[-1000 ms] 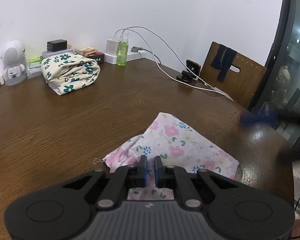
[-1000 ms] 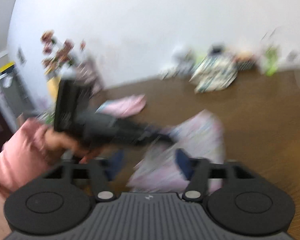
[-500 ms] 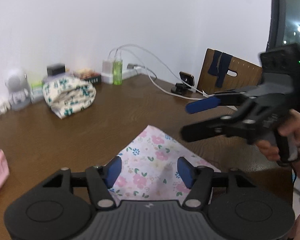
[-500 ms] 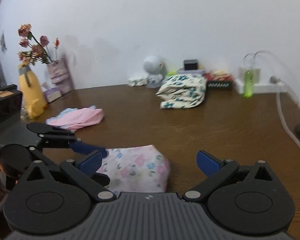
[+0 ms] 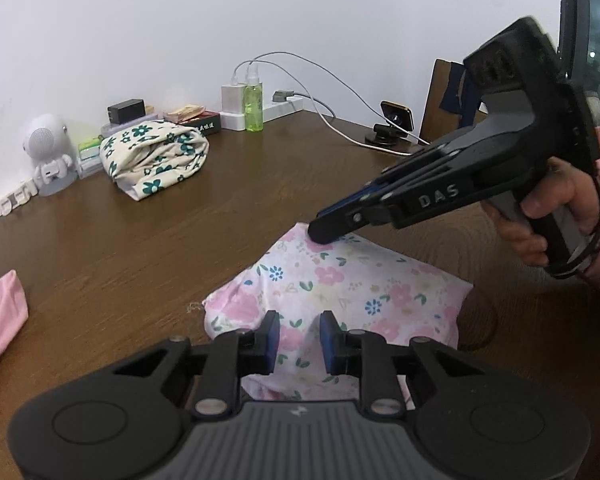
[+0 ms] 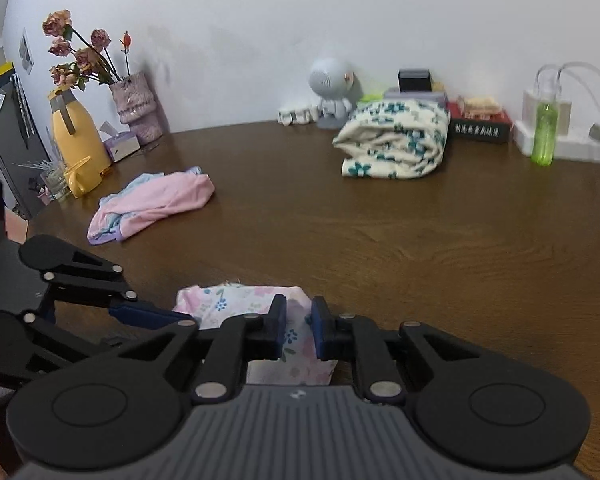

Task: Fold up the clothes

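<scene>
A folded pink floral cloth [image 5: 360,280] [image 6: 228,300] lies on the brown table [image 5: 180,248] near its front edge. My left gripper [image 5: 299,340] hovers over the cloth's near left part, its jaws narrowly open, with the fabric lying flat below the gap. In the right wrist view the left gripper [image 6: 156,316] reaches in from the left to the cloth's edge. My right gripper [image 6: 299,328] is shut on the cloth's far corner, with fabric pinched between its pads. In the left wrist view the right gripper [image 5: 324,236] comes in from the right, held by a hand [image 5: 548,216].
A rolled cream cloth with green flowers [image 5: 156,160] [image 6: 396,144] sits at the back. A pink garment [image 6: 156,200] [image 5: 0,320] lies to the left. A green bottle [image 6: 543,132], chargers and cables, a yellow jug [image 6: 78,140], a vase [image 6: 134,104] and a chair [image 5: 440,100] ring the table.
The left gripper let go of the cloth, opened wide, then narrowed again over it. The right gripper swung in from the right and closed from wide open onto the cloth's far corner.
</scene>
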